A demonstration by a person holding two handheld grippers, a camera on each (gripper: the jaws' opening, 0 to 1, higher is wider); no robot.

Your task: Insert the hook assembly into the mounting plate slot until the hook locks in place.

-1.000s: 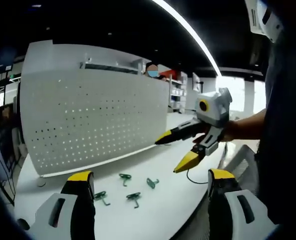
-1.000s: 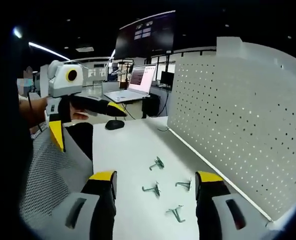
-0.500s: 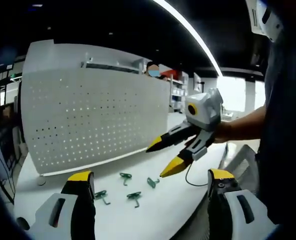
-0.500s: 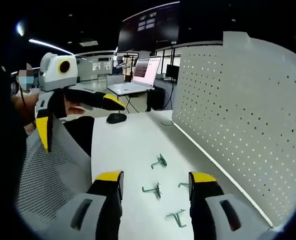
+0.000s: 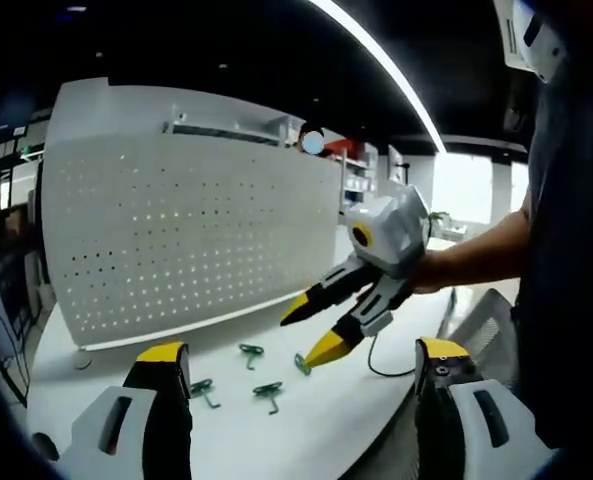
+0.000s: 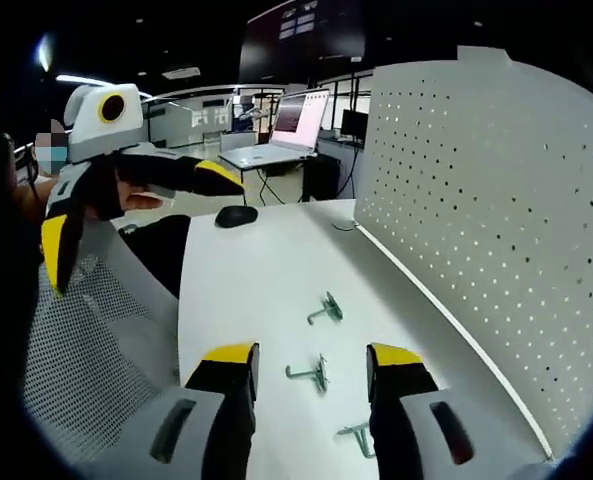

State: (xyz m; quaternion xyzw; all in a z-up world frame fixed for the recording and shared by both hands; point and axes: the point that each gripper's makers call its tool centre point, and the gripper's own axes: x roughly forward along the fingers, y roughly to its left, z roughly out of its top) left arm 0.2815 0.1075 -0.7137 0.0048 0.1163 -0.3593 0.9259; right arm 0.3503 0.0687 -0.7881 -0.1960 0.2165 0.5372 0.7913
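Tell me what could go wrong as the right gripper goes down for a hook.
1. The small green metal hooks lie close together on the white table; the open right gripper could knock a neighbour aside.
2. A hook lying flat may be gripped at a bad angle for the white perforated mounting plate.
3. The left gripper hangs off the table edge, too far to help.

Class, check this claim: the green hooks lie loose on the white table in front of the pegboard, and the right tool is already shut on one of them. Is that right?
Not quite. The green hooks do lie loose on the white table in front of the pegboard, but the right tool is open and holds nothing; it hangs above them. The left gripper view shows its jaws spread apart.
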